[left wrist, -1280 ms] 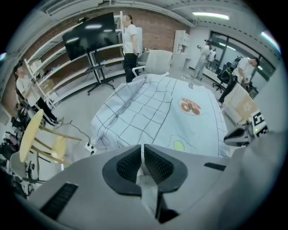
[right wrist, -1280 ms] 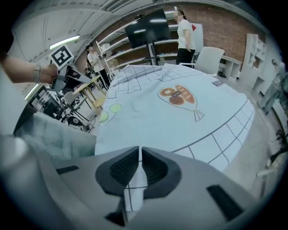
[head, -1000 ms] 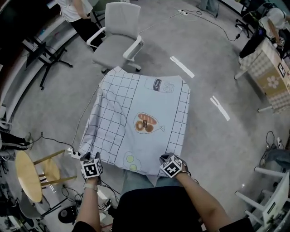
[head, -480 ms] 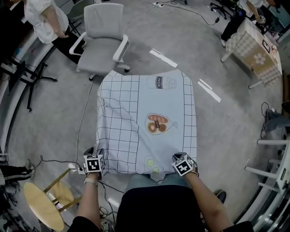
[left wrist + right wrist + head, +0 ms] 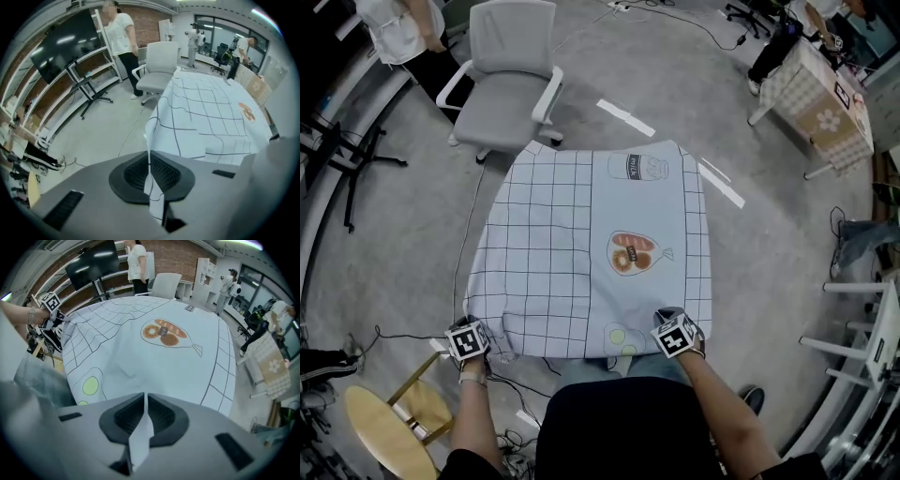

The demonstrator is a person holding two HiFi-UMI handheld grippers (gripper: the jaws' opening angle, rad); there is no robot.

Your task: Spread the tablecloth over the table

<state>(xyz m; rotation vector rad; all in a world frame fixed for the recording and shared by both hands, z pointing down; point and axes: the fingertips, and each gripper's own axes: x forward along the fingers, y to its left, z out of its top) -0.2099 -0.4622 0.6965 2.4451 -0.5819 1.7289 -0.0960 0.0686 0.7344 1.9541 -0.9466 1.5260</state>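
Stool: round yellow wooden seat on slim legs, lower left of the head view.
Office chair: grey padded seat and back with white arms, upper left, just past the far edge of the cloth.
Left hand-held gripper: its ribbed black pads have just been closing and now pinch the near left corner of the cloth, a thin strip of fabric showing between them.
Tablecloth: thin pale blue fabric, black grid lines across its left half and along its right border. A milk bottle, bread in a bag and green rounds are printed down the plain middle. It lies over the worktop and covers it wholly, edges hanging down.
Right hand-held gripper: pads pressed together on a fold of the near right edge.
Floor tape: flat white strips on the grey floor, upper centre.
Change: a second ago the left half was rumpled with a deep fold; now it lies nearly flat, and the left hand-held gripper stands further left.
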